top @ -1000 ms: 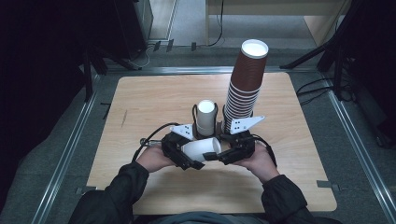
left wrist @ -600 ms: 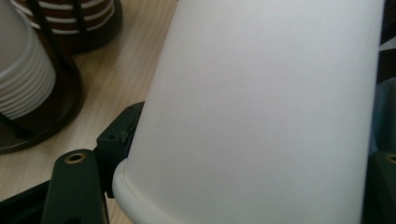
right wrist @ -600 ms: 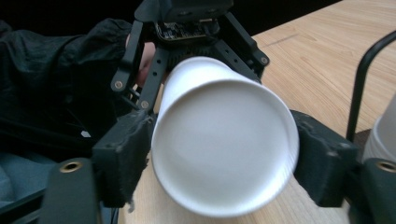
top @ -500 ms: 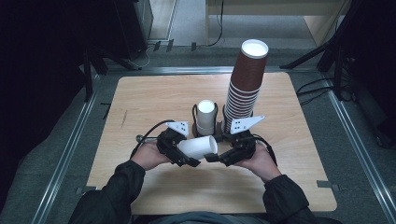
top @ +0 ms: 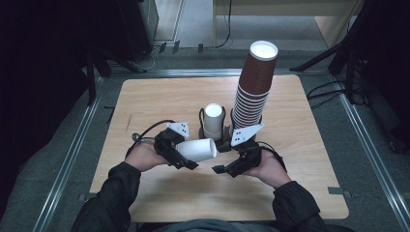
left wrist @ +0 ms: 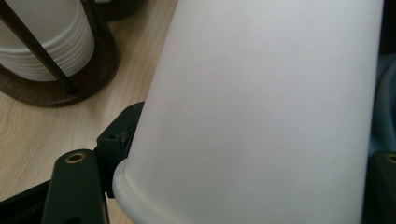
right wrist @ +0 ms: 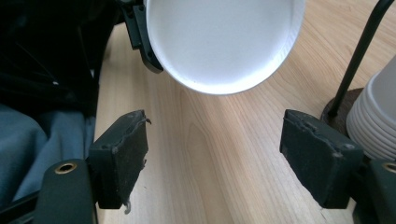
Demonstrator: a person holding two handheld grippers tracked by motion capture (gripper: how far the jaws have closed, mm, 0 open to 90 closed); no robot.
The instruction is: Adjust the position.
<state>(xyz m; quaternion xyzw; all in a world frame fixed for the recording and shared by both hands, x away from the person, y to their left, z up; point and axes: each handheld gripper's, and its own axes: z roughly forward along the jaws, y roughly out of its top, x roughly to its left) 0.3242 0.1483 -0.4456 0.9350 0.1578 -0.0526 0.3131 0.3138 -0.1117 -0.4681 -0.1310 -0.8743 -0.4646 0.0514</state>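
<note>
Both forearms enter from the near edge of the wooden table (top: 159, 96) and converge toward its centre, hands held low above the surface. The left hand (top: 145, 155) is rolled so that the left gripper (top: 186, 157) points right, toward the other hand. Its jaws pinch the white paper cup (top: 196, 150), which lies on its side clear of the table, open mouth facing right; in the left gripper view the cup wall (left wrist: 261, 107) sits between the two black jaws, rim nearest the camera. These jaws have just been closing on the cup. The right hand (top: 268, 166) mirrors the left, its right gripper (top: 227, 169) pointing left, just short of the cup mouth. Its jaws have just been opening and stand spread with nothing between them; the right gripper view shows bare wood between the pads (right wrist: 121, 154) and the cup mouth (right wrist: 224, 42) beyond. Farther off stand a white cup stack (top: 212, 121) in a dark holder and, to its right, a tall brown cup stack (top: 254, 82).
</note>
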